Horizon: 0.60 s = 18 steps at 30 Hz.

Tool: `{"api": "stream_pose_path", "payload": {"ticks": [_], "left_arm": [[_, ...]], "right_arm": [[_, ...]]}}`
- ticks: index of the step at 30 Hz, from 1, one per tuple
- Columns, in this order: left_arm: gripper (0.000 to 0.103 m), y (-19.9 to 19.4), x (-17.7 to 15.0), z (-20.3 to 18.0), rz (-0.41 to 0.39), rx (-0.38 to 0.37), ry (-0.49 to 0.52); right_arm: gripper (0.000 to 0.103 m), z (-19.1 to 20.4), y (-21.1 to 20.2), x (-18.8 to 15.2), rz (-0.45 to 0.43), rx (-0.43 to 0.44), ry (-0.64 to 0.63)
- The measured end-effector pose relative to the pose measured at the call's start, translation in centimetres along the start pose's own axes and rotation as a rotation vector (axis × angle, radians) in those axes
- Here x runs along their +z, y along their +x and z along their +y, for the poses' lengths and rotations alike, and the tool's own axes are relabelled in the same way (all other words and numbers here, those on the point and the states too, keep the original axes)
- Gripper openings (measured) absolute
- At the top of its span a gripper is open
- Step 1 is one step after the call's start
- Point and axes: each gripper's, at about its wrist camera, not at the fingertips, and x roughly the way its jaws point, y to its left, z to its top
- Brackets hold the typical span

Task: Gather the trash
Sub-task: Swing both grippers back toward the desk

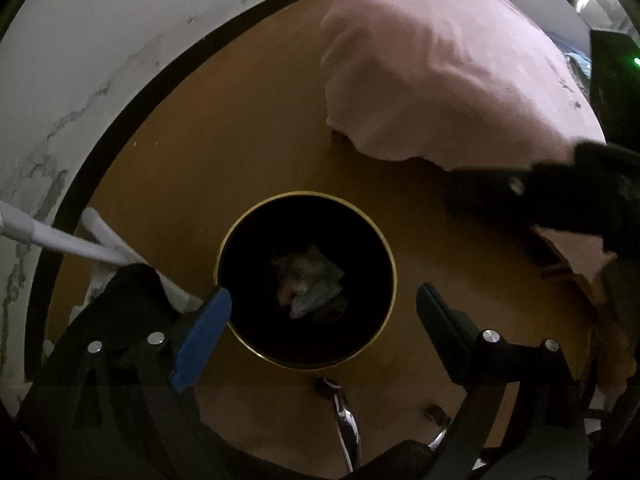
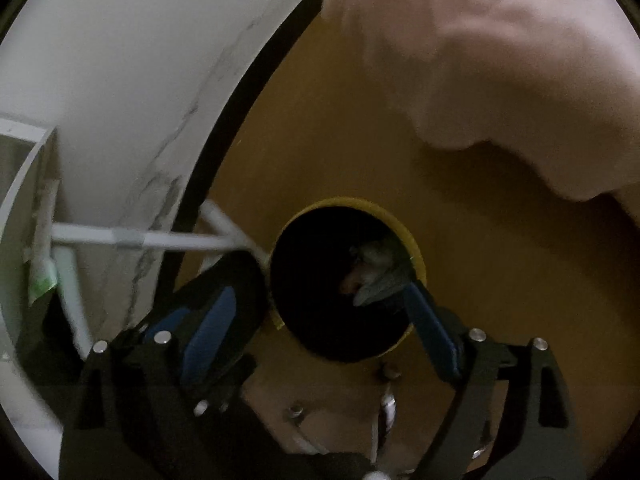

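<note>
Both claws stand wide with nothing held. Below the left gripper (image 1: 322, 300), at frame centre, crumpled greyish paper trash (image 1: 310, 286) lies inside a round black gold-rimmed bin (image 1: 306, 196) on brown floor; the right gripper (image 2: 320, 312) straddles that bin.

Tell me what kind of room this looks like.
Probably a bedroom at home: pink bedding hangs over a brown floor, beside a small black bin holding crumpled trash near a marbled white wall.
</note>
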Motion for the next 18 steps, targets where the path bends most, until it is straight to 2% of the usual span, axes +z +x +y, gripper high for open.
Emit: {"api": "stream_pose_path", "payload": {"ticks": [2,4,6,8,10,12,14,16,18], "left_arm": [[0.091,-1.9,0.2,-1.3,-0.049,-0.028,0.020],[0.091,-4.1,0.5,-2.7,-0.110,-0.041,0.064],[0.093,-6.8,0.6,-4.3,-0.185,-0.034,0.126],[0.093,-9.6,0.7,-5.4,-0.262,-0.016,0.170],[0.095,-13.1,0.8,-5.5,-0.351,0.010,0.188],[0.096,-16.3,0.8,-4.7,-0.430,0.041,0.171],[0.096,-19.3,0.6,-3.1,-0.489,0.078,0.133],[0.096,-22.4,0.2,-0.6,-0.547,0.128,0.070],[0.096,-25.1,-0.6,2.5,-0.585,0.177,-0.005]], "right_arm": [[0.091,0.5,-1.9,0.3,-0.113,-0.157,-0.051],[0.096,1.1,-3.7,0.3,-0.219,-0.238,-0.101],[0.096,1.5,-5.9,0.2,-0.341,-0.321,-0.131],[0.096,1.8,-7.8,0.0,-0.438,-0.360,-0.151],[0.096,2.0,-9.2,-0.4,-0.496,-0.348,-0.164],[0.096,2.3,-10.0,-0.7,-0.506,-0.293,-0.160],[0.096,3.1,-10.4,-0.9,-0.467,-0.265,-0.156],[0.096,4.8,-11.0,-1.4,-0.442,-0.274,-0.177],[0.096,7.3,-12.2,-2.3,-0.485,-0.279,-0.229]]}}
